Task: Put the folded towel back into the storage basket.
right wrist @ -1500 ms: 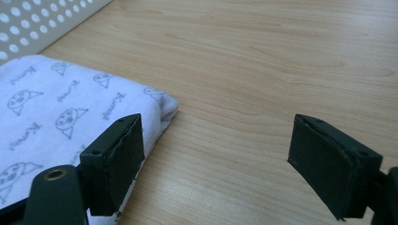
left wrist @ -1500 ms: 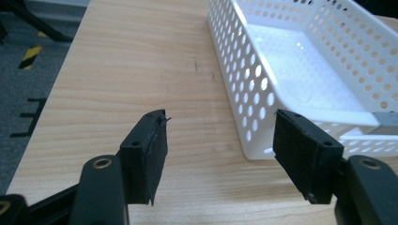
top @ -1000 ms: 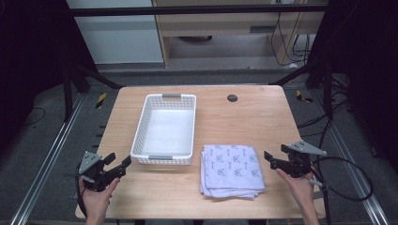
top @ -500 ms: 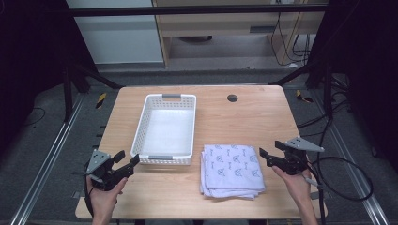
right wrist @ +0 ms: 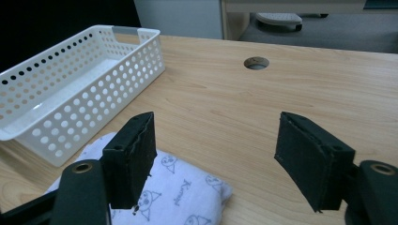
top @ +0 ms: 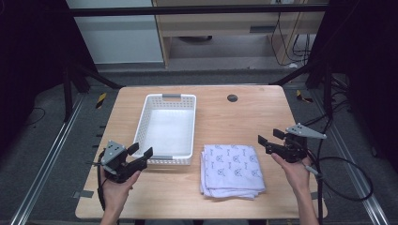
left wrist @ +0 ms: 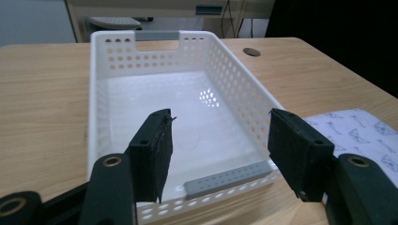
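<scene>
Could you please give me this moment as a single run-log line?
left tool: open, near white perforated plastic basket, which is empty | right tool: open, beside folded white patterned cloth | light wooden table

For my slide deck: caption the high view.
Two open handheld grippers, left and right, flank an empty white basket and folded cloth.

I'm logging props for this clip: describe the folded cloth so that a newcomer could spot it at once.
Start at the wooden table and find the white perforated basket left of its middle. Just right of the basket's near end, at the table's near edge, lies the folded cloth. It is the one soft, flat thing there, pale lavender with small printed cat faces.
</scene>
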Action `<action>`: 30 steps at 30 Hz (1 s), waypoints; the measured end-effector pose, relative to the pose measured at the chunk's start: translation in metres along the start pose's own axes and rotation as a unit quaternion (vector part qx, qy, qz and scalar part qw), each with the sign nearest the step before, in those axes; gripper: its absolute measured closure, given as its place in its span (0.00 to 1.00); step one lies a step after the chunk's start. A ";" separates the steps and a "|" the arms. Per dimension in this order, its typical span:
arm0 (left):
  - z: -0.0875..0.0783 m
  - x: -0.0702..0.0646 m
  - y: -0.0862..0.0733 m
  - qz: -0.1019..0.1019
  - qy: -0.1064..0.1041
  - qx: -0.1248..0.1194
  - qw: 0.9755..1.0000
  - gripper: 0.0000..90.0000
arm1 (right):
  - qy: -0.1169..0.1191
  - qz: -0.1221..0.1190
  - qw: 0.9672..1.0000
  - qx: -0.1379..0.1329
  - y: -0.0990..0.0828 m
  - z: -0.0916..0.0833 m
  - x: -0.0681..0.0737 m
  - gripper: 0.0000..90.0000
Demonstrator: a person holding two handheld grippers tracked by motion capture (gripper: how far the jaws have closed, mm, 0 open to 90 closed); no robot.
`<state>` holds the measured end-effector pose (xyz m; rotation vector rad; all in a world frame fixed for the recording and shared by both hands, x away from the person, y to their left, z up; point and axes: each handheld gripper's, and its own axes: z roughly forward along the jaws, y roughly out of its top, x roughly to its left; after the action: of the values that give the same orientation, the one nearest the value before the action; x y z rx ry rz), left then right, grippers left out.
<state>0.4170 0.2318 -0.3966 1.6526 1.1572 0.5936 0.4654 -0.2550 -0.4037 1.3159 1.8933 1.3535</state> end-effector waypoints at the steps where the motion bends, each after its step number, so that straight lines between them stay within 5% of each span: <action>1: 0.002 -0.004 0.001 0.000 -0.004 -0.001 1.000 0.44 | 0.002 0.002 1.000 0.005 -0.001 0.001 0.000 0.34; 10: 0.018 -0.035 -0.003 0.017 -0.037 0.017 0.999 0.47 | -0.001 -0.010 1.000 0.029 -0.013 0.006 -0.002 0.36; 21: 0.036 -0.077 -0.023 0.052 -0.074 0.051 0.995 0.52 | 0.008 -0.015 0.999 0.052 -0.023 0.019 0.001 0.39; 30: 0.046 -0.095 -0.035 0.068 -0.084 0.077 0.991 0.53 | 0.006 -0.016 0.997 0.069 -0.030 0.028 0.000 0.41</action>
<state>0.3995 0.1279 -0.4327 1.8861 0.9942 0.4477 0.4750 -0.2443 -0.4418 1.3402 2.0389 1.2352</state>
